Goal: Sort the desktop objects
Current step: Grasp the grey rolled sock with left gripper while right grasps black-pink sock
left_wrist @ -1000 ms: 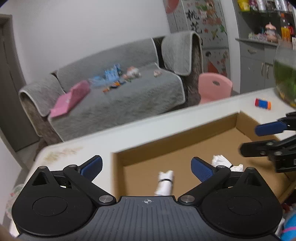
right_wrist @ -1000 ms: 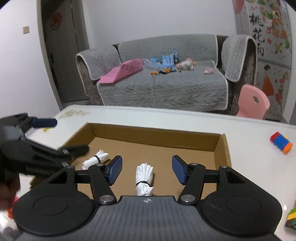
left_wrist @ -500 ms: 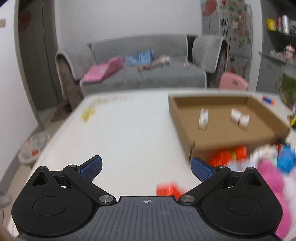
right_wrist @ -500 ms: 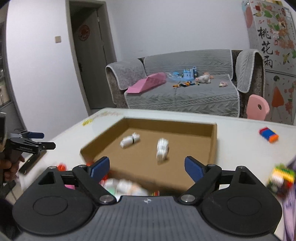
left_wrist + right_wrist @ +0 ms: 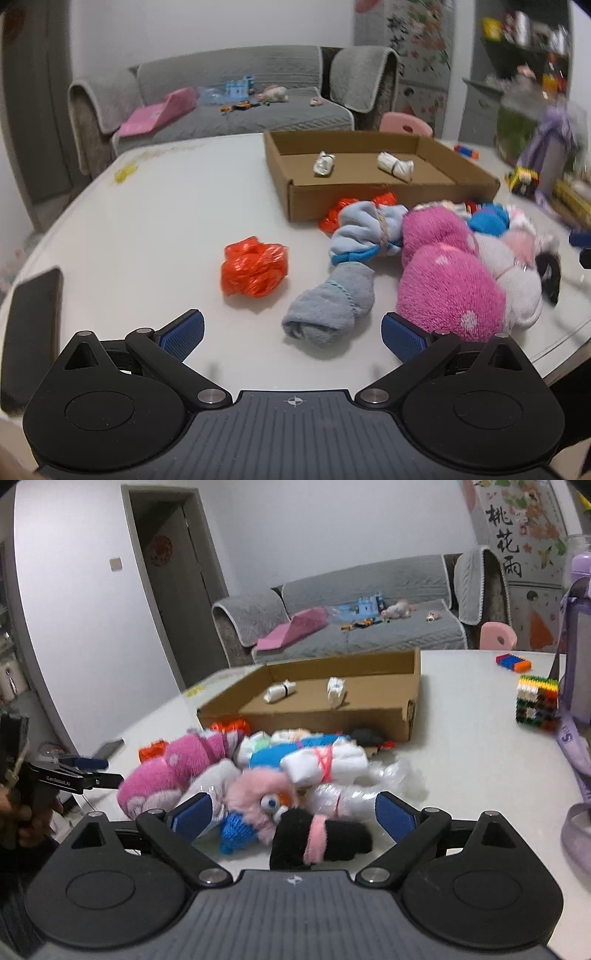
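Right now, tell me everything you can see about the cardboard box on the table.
The cardboard box is a shallow, open-topped brown tray of plain corrugated card, lying flat on the white table. Its low walls stand upright. Inside lie two white rolled bundles, apart from each other, each bound with a dark band; the rest of its floor is bare. A pile of socks and orange plastic bags sits against its near wall. No fingers touch it.

The desk (image 5: 147, 229) is smooth, white and a bit shiny. The box (image 5: 388, 192) is plain brown cardboard. The pink sock bundle (image 5: 443, 280) is fluffy cloth (very fuzzy), and the orange bag (image 5: 255, 271) is crinkly, shiny plastic.
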{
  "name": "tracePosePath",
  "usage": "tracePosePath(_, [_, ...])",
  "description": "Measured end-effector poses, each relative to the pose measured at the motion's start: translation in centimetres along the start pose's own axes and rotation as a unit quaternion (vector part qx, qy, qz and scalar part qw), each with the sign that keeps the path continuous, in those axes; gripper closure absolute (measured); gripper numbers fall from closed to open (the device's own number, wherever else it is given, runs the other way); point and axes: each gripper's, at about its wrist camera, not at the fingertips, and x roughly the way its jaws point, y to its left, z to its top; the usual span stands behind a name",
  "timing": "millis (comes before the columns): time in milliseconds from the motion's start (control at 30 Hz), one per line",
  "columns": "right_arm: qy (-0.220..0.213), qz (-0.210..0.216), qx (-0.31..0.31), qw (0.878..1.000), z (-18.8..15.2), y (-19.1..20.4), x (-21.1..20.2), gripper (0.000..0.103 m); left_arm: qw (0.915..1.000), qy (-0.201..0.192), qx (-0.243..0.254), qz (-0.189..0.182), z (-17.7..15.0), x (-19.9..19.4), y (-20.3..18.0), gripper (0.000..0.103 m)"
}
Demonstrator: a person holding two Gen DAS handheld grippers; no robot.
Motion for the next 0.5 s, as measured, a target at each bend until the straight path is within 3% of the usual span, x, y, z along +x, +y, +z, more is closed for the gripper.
tracePosePath(100, [0.018, -0.017, -0.016, 1.0, 0.0, 0.8, 1.5, 0.009, 0.9997, -0.001, 0.025, 0.005, 0.0, 0.9, -0.8, 0.0])
tracePosePath(267, [0.037, -0.038, -0.031, 0.998, 0.0, 1.7, 4.0, 0.009, 0.9988, 0.025, 0.033, -0.027, 0.3, 3.1, -1.6, 0.0])
tracePosePath(500, [0.044, -0.069, -0.008, 0.997, -0.3, 0.2, 5.4, 0.01, 0.9969, 0.041, 0.054, -0.04, 0.4, 4.5, -2.6, 0.0])
